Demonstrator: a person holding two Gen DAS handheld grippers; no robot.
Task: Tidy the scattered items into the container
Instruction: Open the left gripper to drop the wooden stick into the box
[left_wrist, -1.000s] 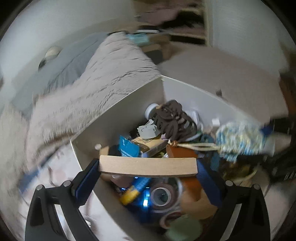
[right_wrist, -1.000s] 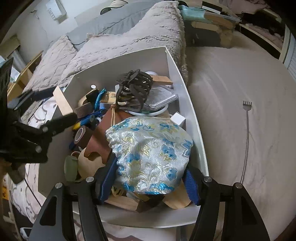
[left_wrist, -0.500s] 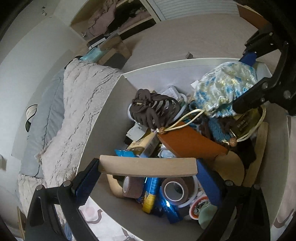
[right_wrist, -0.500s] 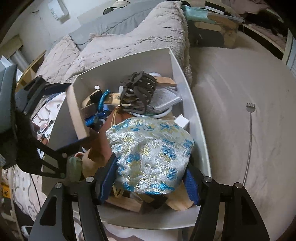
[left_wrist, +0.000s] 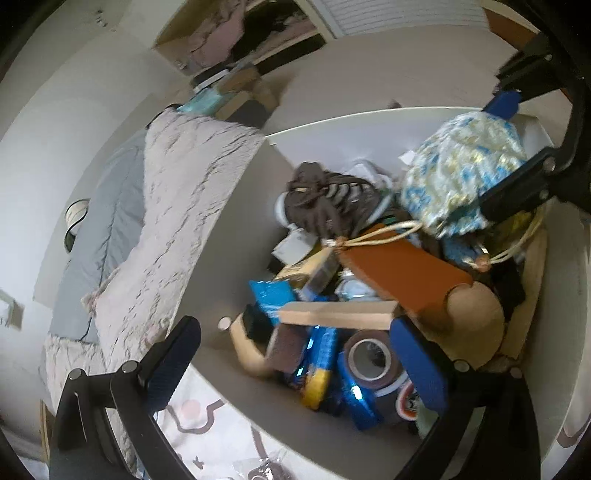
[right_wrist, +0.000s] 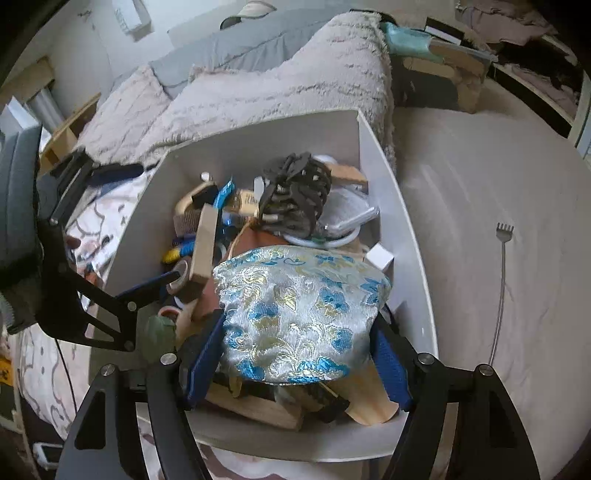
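Container (right_wrist: 406, 236), white, on the bed: heaped nearly full; wooden block (left_wrist: 338, 314) lies released on the pile, left hand-held gripper (left_wrist: 295, 347) spread wide; brocade pouch (right_wrist: 301, 314) clamped by right hand-held gripper (right_wrist: 295, 360), not yet dropped; back scratcher (right_wrist: 500, 288) left outside.

A home bedroom: a bed with a fuzzy beige blanket (right_wrist: 280, 92) and grey duvet (right_wrist: 236, 48) is lying ahead of the right gripper, carpet (right_wrist: 480, 177) spreading rightward
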